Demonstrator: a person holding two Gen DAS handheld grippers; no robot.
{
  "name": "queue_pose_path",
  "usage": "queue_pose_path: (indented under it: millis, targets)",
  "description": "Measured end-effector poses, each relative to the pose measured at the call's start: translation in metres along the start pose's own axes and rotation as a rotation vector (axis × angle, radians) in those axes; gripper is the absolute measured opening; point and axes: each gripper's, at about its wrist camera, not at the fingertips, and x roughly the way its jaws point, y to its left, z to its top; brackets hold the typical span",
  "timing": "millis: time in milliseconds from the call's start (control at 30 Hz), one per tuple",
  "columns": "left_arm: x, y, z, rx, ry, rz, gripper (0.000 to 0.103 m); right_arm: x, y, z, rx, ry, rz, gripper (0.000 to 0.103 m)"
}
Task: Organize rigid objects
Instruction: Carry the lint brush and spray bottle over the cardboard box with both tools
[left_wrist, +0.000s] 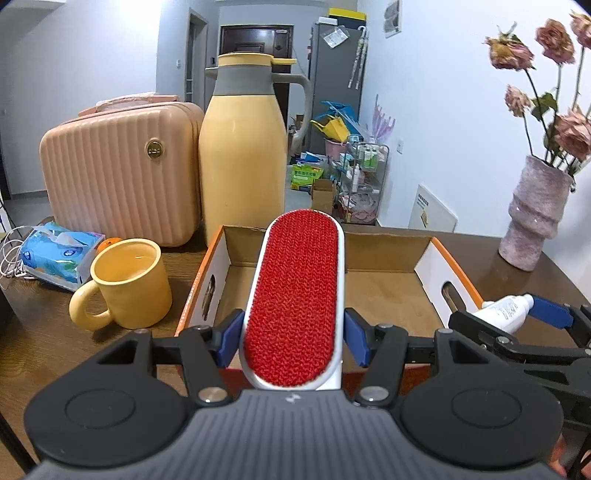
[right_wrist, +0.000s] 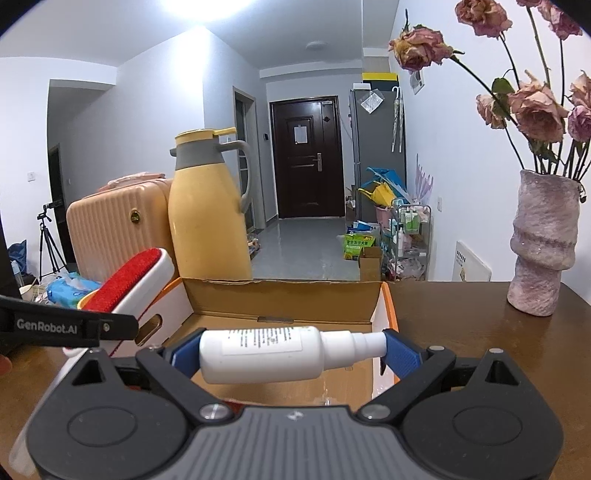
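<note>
Two claws are hovering over the box: the left claw is clamping a brush (red face up), the right claw gripping a bottle crosswise.

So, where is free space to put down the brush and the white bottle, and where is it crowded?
The cardboard box floor is bare brown card, wall to wall. Bare tabletop also lies between the box and the vase. Crowded: left of the box, where the mug, tissue pack, case and yellow jug stand close together.
</note>
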Motion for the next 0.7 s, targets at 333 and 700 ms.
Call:
queue_pose_path:
  millis: [333,700]
  targets:
    - [0.032,0.002,0.014,-0.016,0.015,0.027,0.058,0.034,-0.001,0.008,-0.013,0.046,-0.020,0.098]
    - [0.075,0.010,0.024,-0.018,0.086,0.048,0.058,0.080,0.000,0.012,-0.029,0.142,-0.048,0.098]
